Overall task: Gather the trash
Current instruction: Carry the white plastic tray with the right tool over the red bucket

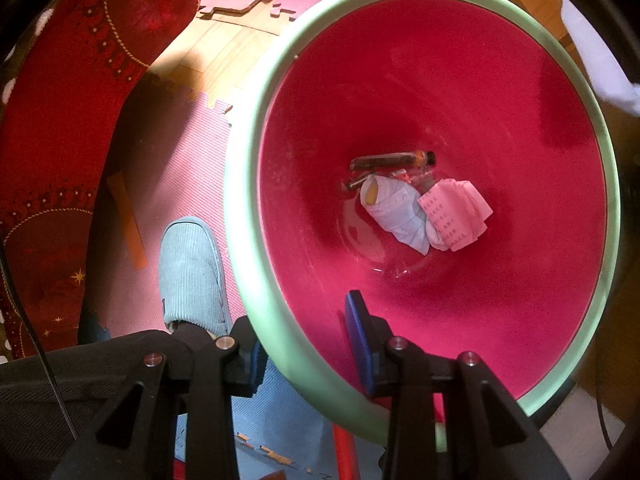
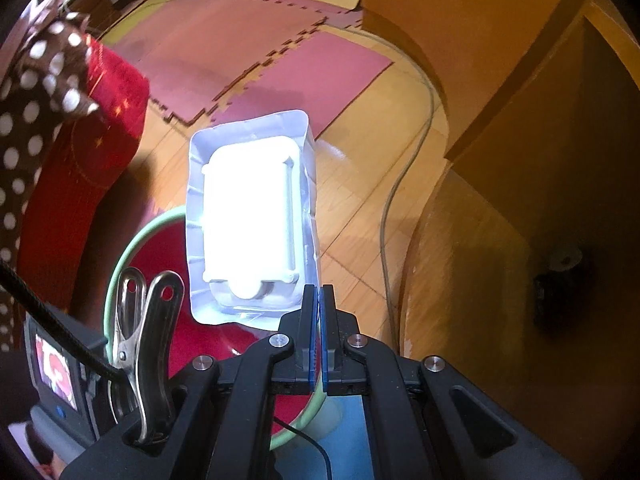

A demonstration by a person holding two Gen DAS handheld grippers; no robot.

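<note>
A bin with a pale green rim (image 1: 240, 184) and red inside fills the left wrist view. At its bottom lie a rolled white tissue (image 1: 400, 216), a pink paper (image 1: 456, 212) and a small brown bottle (image 1: 392, 160). My left gripper (image 1: 308, 332) points down and is shut on the near rim, one finger inside and one outside. My right gripper (image 2: 319, 292) is shut on the edge of a clear plastic blister pack (image 2: 252, 216), glaring white in the light. The pack hangs over the bin's rim (image 2: 120, 264) and the wooden floor beside it.
A foot in a light blue slipper (image 1: 192, 272) stands left of the bin on pink foam mats (image 2: 240, 40). A red patterned cloth (image 1: 60, 120) and a polka-dot fabric (image 2: 36, 100) lie at left. A grey cable (image 2: 404, 168) runs past wooden furniture (image 2: 520, 120) at right.
</note>
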